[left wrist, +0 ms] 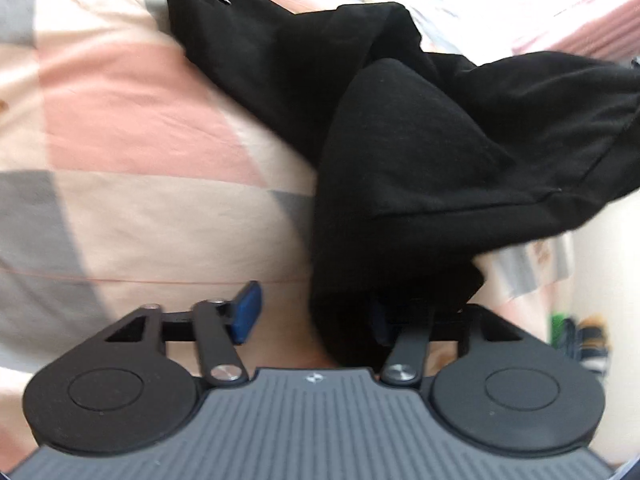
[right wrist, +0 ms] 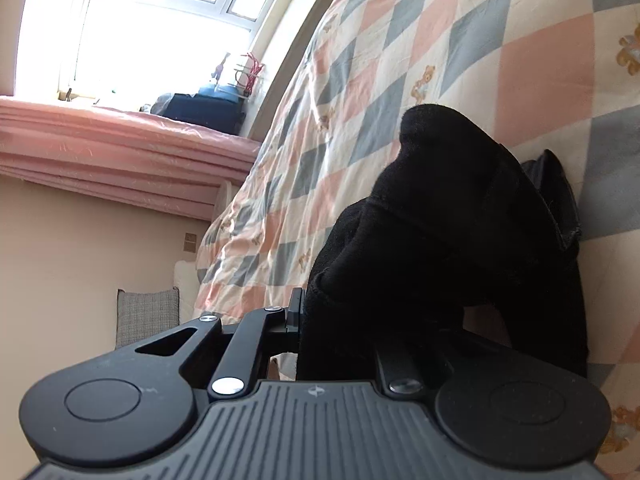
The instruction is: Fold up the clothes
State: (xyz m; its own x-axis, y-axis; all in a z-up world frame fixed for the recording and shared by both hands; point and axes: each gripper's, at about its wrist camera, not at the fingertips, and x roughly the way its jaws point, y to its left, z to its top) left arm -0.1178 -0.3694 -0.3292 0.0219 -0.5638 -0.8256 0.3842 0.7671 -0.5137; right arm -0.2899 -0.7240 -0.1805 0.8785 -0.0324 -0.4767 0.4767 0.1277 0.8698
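A black garment lies bunched on a checked pink, grey and cream quilt. In the left wrist view my left gripper stands open: its blue left pad is bare, and black cloth drapes over the right finger and hides it. In the right wrist view the same black garment rises in a heap from my right gripper. The cloth fills the space between the fingers and covers the right finger, so the jaws' gap is hidden.
The quilt covers a bed running toward a bright window. A pink folded bedspread lies on the sill with dark bags. A grey cushion stands by the cream wall.
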